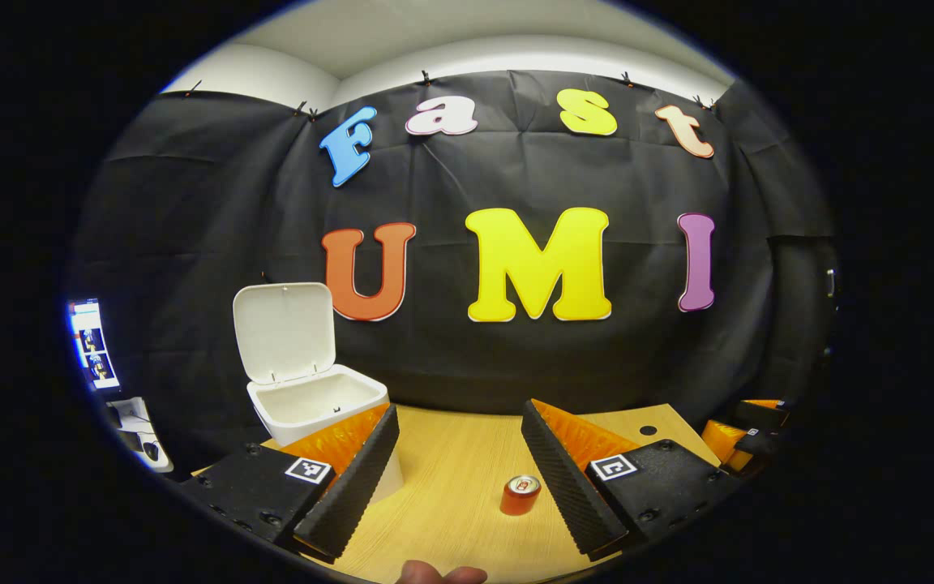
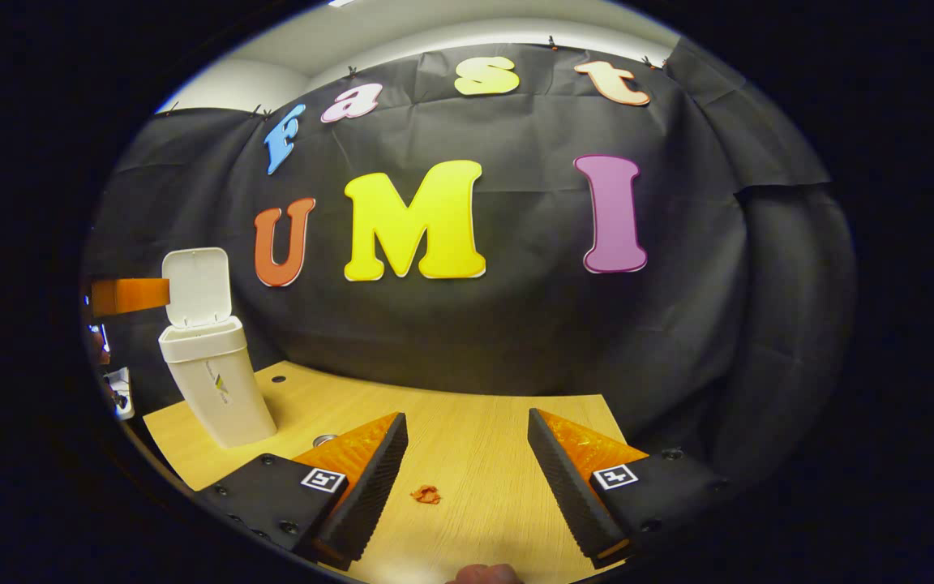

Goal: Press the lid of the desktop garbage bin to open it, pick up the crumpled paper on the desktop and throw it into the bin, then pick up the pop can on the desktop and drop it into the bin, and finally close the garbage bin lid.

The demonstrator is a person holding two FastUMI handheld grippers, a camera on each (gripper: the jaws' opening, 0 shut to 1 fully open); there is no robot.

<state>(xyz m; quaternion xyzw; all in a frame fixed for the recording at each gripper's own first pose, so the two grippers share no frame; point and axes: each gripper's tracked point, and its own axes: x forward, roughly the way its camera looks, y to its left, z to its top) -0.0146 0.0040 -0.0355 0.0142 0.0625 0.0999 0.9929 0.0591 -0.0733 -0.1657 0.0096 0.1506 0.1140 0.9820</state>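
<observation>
Both views are dim overall, the black cloth wall soaking up light, while the pale wooden tabletop glows warm and evenly lit from above. The white plastic bin with its raised lid is the brightest surface, without glare. Shadows are soft and short. Fisheye bending curves the table's far edge and the wall top; focus stays sharp centrally, softening toward the rim.

The left gripper is held above the table with its two fingers wide apart and nothing between them. The right gripper is also wide open, with nothing held, and it points forward and a little down. In the left gripper view, the right gripper shows at the far right edge. A fingertip of the person shows at the bottom edge.
</observation>
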